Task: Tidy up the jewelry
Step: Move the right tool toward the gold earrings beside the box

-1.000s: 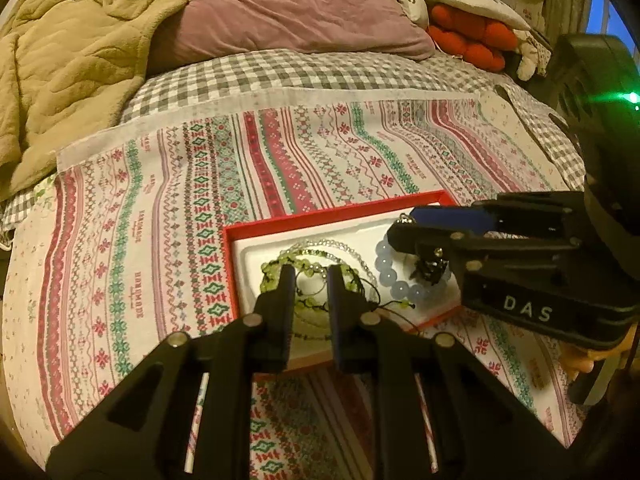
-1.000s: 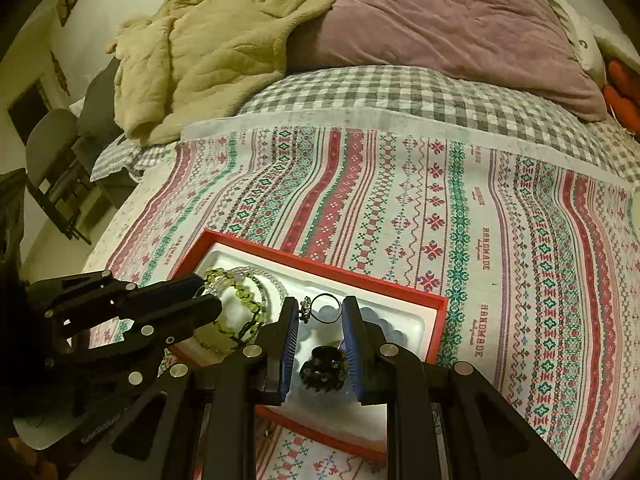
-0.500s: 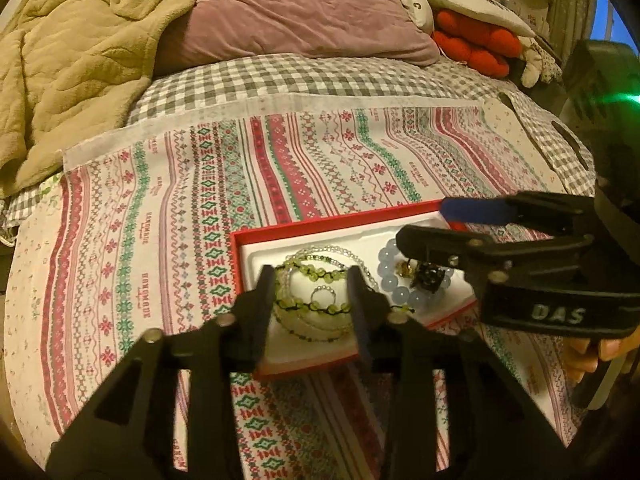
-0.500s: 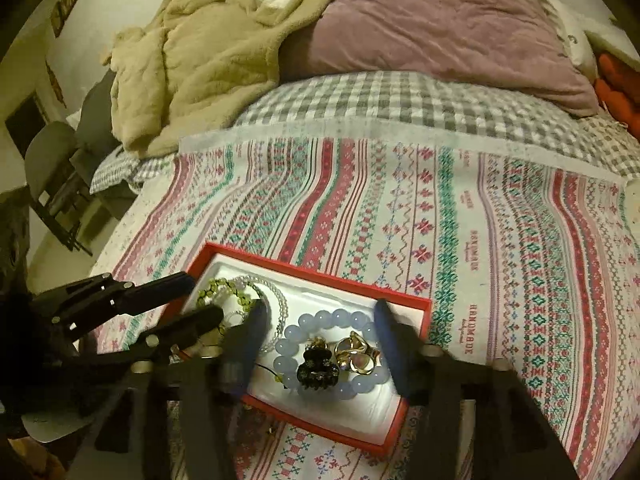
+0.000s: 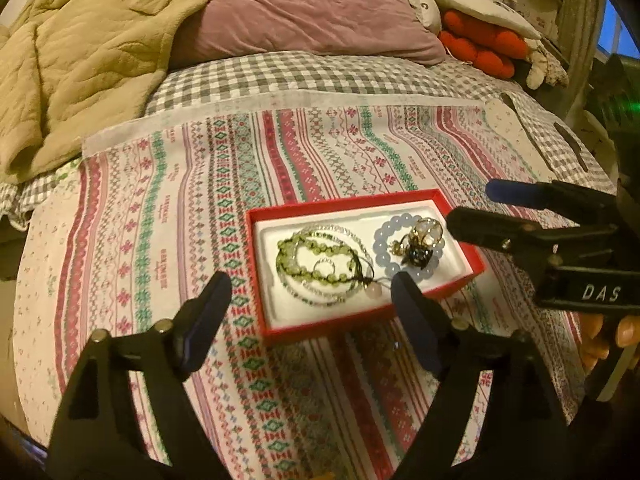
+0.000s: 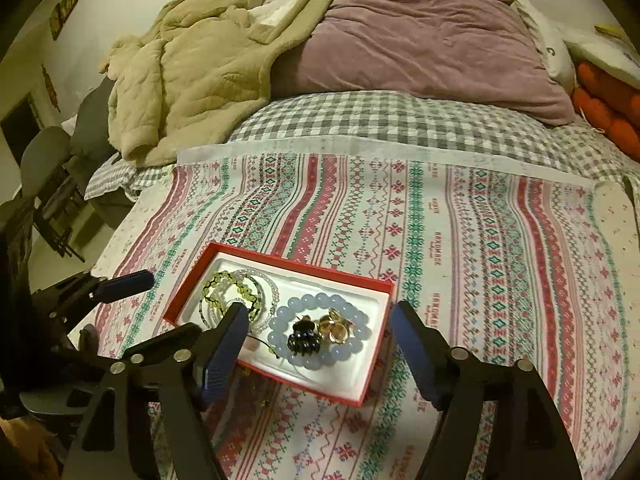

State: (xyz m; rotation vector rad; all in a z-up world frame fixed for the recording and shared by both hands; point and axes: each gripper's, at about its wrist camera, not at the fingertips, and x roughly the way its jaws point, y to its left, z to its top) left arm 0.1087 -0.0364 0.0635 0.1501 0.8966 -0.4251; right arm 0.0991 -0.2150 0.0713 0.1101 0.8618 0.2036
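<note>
Two hand-held grippers hang over a bed, both angled down at a shallow red jewelry box (image 5: 362,326) with a white liner that lies on a striped embroidered cloth (image 5: 168,240) spread over the gingham bedspread (image 5: 280,76). The box sits toward the cloth's near edge, well away from its far edge and from the purple pillow (image 5: 304,8) and beige quilted blanket (image 5: 72,64) at the head of the bed.

The left gripper (image 5: 310,308) has its jaws wide and opening, with nothing pressed between them. In its own view the box's near rim lies between the two fingertips, and the green bead bracelet (image 5: 316,258), coiled with clear bead strands in the left half of the box, lies just beyond them.

The right gripper (image 6: 316,330) also stands wide, jaws opening, pads touching nothing. Between its fingertips in its own view lies the right half of the box: a pale blue bead bracelet (image 6: 318,330) ringing a black hair claw (image 6: 303,339) and a small heap of gold rings (image 6: 338,328). Its left fingertip covers part of the green bracelet.

From the left wrist view, the right gripper reaches in from the right edge, its tips above the box's right end, near the rings but apart from them. Fingers (image 5: 608,334) of the person's hand show beneath its body.
</note>
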